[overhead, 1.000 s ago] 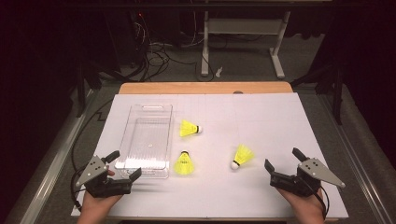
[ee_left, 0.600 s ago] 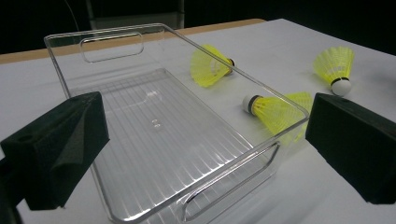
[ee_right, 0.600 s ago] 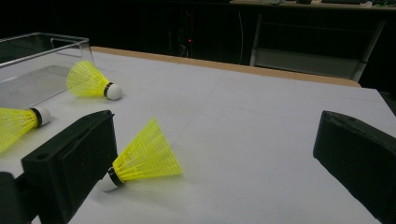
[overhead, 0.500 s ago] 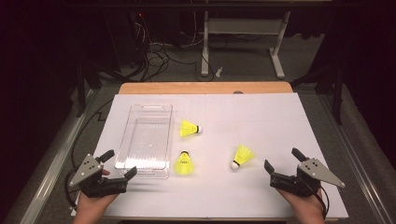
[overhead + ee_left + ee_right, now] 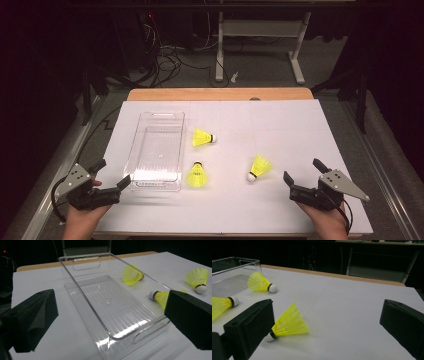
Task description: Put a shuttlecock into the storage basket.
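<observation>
Transparent plastic tray point(image 5: 156, 150) lies at centre left of the high view; in the left gripper view its near handle is partly cut by the left gripper point(image 5: 111, 173), whose jaws stand wide apart, holding nothing. Three yellow feather-shaped shuttlecocks point(image 5: 258, 166) lie right of the tray; the small print on one cork band point(image 5: 196, 174) is unreadable. The right gripper point(image 5: 301, 175) also gapes empty at lower right. Compared with before, the left gripper has shifted slightly leftwards.

Dark room; grey floor point(image 5: 260, 70); tangled cables point(image 5: 170, 57); white desk frame point(image 5: 260, 37) behind table.
</observation>
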`<action>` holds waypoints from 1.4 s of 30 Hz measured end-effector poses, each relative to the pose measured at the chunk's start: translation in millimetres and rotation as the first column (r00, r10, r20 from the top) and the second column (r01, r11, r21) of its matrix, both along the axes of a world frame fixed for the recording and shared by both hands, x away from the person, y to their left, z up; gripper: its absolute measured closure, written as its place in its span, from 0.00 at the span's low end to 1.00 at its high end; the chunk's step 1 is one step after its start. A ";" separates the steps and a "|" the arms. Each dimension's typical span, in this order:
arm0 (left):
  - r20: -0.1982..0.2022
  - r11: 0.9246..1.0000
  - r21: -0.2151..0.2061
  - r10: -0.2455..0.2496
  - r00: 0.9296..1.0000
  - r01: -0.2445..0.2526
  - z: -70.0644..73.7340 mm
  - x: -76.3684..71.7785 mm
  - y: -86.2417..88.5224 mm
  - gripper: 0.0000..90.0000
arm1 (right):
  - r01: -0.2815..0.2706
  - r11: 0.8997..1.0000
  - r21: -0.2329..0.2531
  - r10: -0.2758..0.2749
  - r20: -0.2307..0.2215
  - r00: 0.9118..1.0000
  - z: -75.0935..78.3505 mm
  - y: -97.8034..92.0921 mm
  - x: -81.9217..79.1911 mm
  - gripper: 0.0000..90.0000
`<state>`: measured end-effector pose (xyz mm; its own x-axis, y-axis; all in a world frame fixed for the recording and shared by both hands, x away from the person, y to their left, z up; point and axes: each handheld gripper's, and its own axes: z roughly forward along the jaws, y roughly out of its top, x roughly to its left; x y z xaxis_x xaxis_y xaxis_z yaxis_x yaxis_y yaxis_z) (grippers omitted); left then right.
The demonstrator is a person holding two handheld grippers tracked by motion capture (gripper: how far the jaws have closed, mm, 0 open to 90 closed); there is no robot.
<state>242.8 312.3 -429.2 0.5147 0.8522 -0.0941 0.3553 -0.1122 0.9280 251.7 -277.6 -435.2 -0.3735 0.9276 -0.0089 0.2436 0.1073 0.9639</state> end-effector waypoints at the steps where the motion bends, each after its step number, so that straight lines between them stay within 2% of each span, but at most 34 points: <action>1: -0.003 1.000 0.002 0.001 1.000 -0.001 -0.4 0.1 0.6 0.00 | 0.001 1.000 0.003 -0.001 -0.003 1.000 -0.1 -0.1 -0.1 0.00; 5: -0.014 1.000 -0.001 0.002 1.000 -0.002 -0.7 -0.3 4.4 0.00 | 0.000 1.000 0.004 0.000 -0.008 1.000 -0.7 -0.7 0.2 0.00; 7: -0.020 1.000 -0.028 -0.006 1.000 0.005 1.6 -1.6 7.2 0.00 | 0.002 1.000 0.004 -0.002 -0.010 1.000 -1.1 -0.9 0.5 0.00; 11: -0.013 1.000 -0.021 0.010 1.000 -0.010 5.5 -5.9 12.5 0.00 | 0.004 1.000 0.007 -0.004 -0.008 1.000 -1.4 -2.0 0.5 0.00; 13: -0.028 1.000 -0.024 0.013 1.000 -0.014 4.5 -6.6 15.6 0.00 | 0.006 1.000 0.008 -0.006 -0.007 1.000 -1.3 -2.6 0.3 0.00; 16: -0.061 0.998 -0.058 0.003 0.998 -0.006 2.6 -6.2 20.4 0.00 | 0.010 1.000 0.014 -0.010 -0.007 1.000 -1.0 -3.2 0.1 0.00; 19: -0.091 1.000 -0.029 -0.001 0.996 -0.001 -0.3 -4.4 19.0 0.00 | 0.020 1.000 0.020 -0.020 -0.005 1.000 -0.6 -4.1 -0.3 0.00; 22: -0.143 1.000 -0.005 -0.026 0.989 0.025 -5.9 0.3 16.6 0.00 | 0.021 1.000 0.023 -0.021 -0.007 1.000 -0.7 -4.3 -0.5 0.00; 24: -0.167 0.999 0.034 -0.019 0.986 0.025 -9.7 2.6 14.3 0.00 | 0.025 0.999 0.023 -0.025 -0.010 1.000 -0.9 -4.3 -0.6 0.00; 26: -0.187 0.998 0.053 -0.020 0.982 0.031 -12.0 4.0 13.0 0.00 | 0.026 0.999 0.026 -0.025 -0.011 1.000 -0.9 -4.2 -0.5 0.00; 32: -0.230 0.995 0.071 -0.053 0.972 0.071 -15.6 7.1 9.4 0.01 | 0.022 0.999 0.026 -0.022 -0.019 1.000 -1.7 -3.2 0.0 0.00; 37: -0.264 0.991 0.100 -0.059 0.963 0.088 -19.0 9.4 5.9 0.01 | 0.020 1.000 0.011 -0.020 -0.020 1.000 -1.1 -2.4 0.6 0.00; 42: -0.307 0.986 0.130 -0.060 0.950 0.104 -22.4 11.8 3.9 0.01 | 0.020 1.000 0.004 -0.019 -0.018 1.000 -0.9 -1.4 0.8 0.00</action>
